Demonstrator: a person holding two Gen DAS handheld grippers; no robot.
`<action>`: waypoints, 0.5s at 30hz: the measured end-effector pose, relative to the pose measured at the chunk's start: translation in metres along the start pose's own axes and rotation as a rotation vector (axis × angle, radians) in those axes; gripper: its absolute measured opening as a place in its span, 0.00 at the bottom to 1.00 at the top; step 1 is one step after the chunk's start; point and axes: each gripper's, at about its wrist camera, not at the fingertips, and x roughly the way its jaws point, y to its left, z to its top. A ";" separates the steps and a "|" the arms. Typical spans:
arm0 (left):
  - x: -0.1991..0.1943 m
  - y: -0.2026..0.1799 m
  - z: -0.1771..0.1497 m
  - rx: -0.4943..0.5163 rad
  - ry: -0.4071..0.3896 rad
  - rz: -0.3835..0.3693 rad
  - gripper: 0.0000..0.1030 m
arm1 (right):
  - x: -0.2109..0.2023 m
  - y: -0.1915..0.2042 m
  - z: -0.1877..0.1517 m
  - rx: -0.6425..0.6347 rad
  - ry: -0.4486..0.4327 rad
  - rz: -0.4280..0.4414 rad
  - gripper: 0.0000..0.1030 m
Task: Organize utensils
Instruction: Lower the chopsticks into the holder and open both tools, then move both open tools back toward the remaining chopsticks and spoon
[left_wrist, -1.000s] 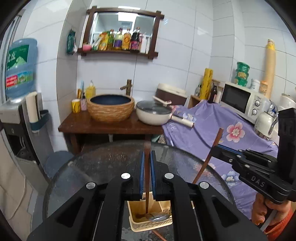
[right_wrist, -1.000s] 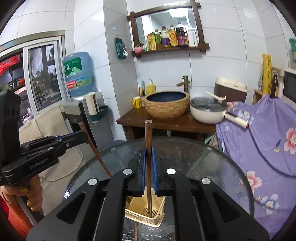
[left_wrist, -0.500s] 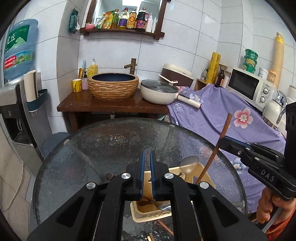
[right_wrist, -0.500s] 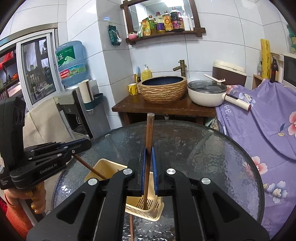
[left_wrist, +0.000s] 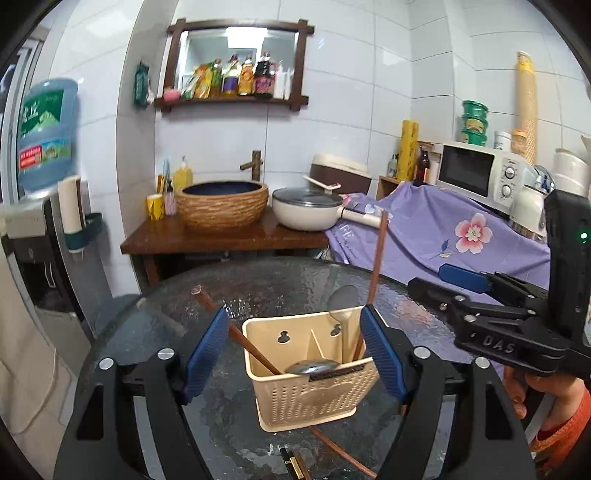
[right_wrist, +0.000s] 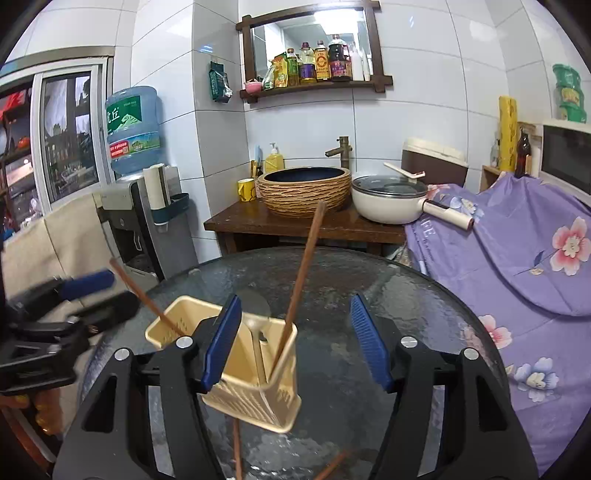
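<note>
A beige perforated utensil holder (left_wrist: 314, 380) stands on the round glass table (left_wrist: 258, 288). In it lean a brown chopstick at the left (left_wrist: 236, 334), a brown chopstick at the right (left_wrist: 375, 280) and a steel spoon (left_wrist: 314, 366). My left gripper (left_wrist: 293, 354) is open and empty, its blue pads either side of the holder. My right gripper (right_wrist: 295, 347) is open and empty just above the holder (right_wrist: 255, 380), beside the upright chopstick (right_wrist: 301, 273). The other chopstick (right_wrist: 144, 297) leans left.
More chopsticks lie on the glass near the front edge (left_wrist: 340, 450). Behind the table stand a wooden counter (left_wrist: 221, 236) with a woven basin and a white pot (left_wrist: 310, 214). A purple floral cloth (left_wrist: 443, 236) covers things at the right.
Both grippers were shut on chopsticks; both have opened and let them go. The chopsticks now stand in the holder, and both grippers have pulled back a little.
</note>
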 end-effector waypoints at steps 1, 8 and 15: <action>-0.003 -0.001 -0.001 0.001 -0.005 -0.004 0.75 | -0.002 -0.001 -0.006 -0.001 0.008 -0.016 0.62; -0.013 -0.003 -0.029 -0.007 0.018 0.022 0.76 | 0.001 -0.015 -0.058 0.054 0.150 -0.042 0.62; 0.004 0.017 -0.090 -0.070 0.195 0.061 0.64 | 0.005 -0.008 -0.125 0.059 0.286 -0.006 0.62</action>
